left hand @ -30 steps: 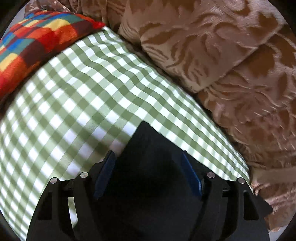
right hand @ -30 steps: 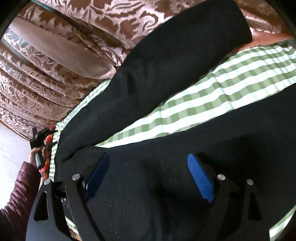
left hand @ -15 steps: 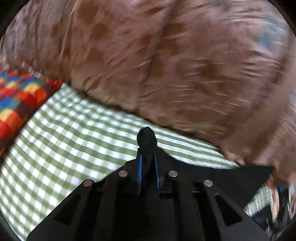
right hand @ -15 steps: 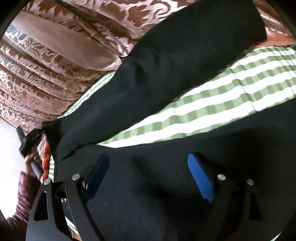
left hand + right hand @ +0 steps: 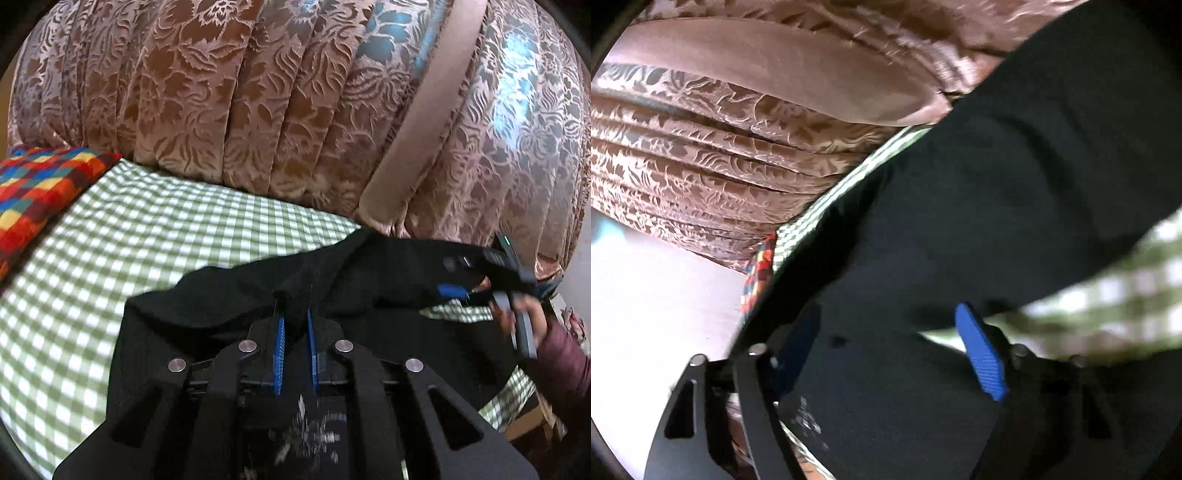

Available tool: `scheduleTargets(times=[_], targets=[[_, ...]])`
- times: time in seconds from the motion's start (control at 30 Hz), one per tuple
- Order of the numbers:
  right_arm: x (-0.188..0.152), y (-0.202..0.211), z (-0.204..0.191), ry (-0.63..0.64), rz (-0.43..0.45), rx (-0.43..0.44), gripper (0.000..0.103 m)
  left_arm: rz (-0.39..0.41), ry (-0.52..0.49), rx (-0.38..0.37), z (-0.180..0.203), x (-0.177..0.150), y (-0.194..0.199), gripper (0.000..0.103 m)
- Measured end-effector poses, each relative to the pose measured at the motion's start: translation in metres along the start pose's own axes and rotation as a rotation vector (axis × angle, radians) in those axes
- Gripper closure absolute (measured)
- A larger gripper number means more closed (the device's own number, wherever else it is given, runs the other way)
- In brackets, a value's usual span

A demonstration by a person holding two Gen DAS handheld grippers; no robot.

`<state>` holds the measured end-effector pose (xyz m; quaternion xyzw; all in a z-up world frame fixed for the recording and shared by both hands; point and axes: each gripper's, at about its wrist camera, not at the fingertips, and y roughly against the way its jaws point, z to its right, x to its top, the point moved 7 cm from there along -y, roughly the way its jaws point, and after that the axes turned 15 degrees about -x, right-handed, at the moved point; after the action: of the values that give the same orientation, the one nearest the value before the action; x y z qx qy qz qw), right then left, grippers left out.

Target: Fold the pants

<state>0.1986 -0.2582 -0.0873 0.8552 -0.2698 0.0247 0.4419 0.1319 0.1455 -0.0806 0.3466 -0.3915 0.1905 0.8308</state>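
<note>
Risk noted: we held the black fabric pants (image 5: 369, 288) pinched in the left gripper (image 5: 294, 332); our right gripper (image 5: 886, 350), closing yet unclamped, risked an uneven fold.

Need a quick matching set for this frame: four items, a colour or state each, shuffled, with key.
Items:
1. pants
2. sheet
3. left gripper
4. pillow

Colour or state:
A. green and white check
B. shut on black cloth
C. multicoloured squares
D. black

Pairs: 1-D, 2-A, 3-B, 4-C
</note>
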Motion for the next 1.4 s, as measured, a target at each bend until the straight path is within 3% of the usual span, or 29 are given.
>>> scheduleTargets(times=[0.1,0.4,0.47,0.53,0.6,0.7,0.8,0.93,1.1,1.27,1.4], targets=[[0.02,-0.019,-0.015,-0.041,-0.027,0.021,0.04,-0.02,-0.031,0.004,0.006,-0.013,0.004,0.094],[0.075,-0.067,-0.044,-0.155,-0.049,0.028,0.042,-0.082,-0.069,-0.002,0.005,-0.036,0.007,0.094],[0.088,-0.079,-0.039,-0.205,-0.053,0.022,0.053,-0.099,-0.081,0.0,0.003,-0.038,0.008,0.094],[0.097,-0.088,-0.031,-0.229,-0.052,-0.005,0.077,-0.105,-0.085,0.013,-0.003,-0.035,0.009,0.094],[0.099,-0.081,-0.028,-0.209,-0.022,-0.024,0.093,-0.091,-0.08,0.037,-0.01,-0.025,0.01,0.094],[0.092,-0.056,-0.037,-0.138,0.028,0.006,0.095,0.002,-0.083,0.142,-0.031,0.015,0.023,0.094],[0.067,-0.013,-0.051,-0.036,0.091,0.075,0.095,0.093,-0.069,0.217,-0.049,0.049,0.036,0.094],[0.004,0.041,-0.058,0.109,0.126,0.141,0.095,0.096,-0.044,0.252,-0.063,0.053,0.042,0.094],[-0.084,0.056,-0.038,0.197,0.064,0.134,0.095,0.021,0.091,0.278,-0.084,-0.007,0.045,0.093],[-0.131,0.029,-0.012,0.19,-0.014,0.07,0.096,-0.074,0.345,0.305,-0.101,-0.083,0.054,0.088],[-0.143,0.01,0.002,0.167,-0.049,0.043,0.096,0.021,0.542,0.201,-0.097,-0.108,0.086,0.088]])
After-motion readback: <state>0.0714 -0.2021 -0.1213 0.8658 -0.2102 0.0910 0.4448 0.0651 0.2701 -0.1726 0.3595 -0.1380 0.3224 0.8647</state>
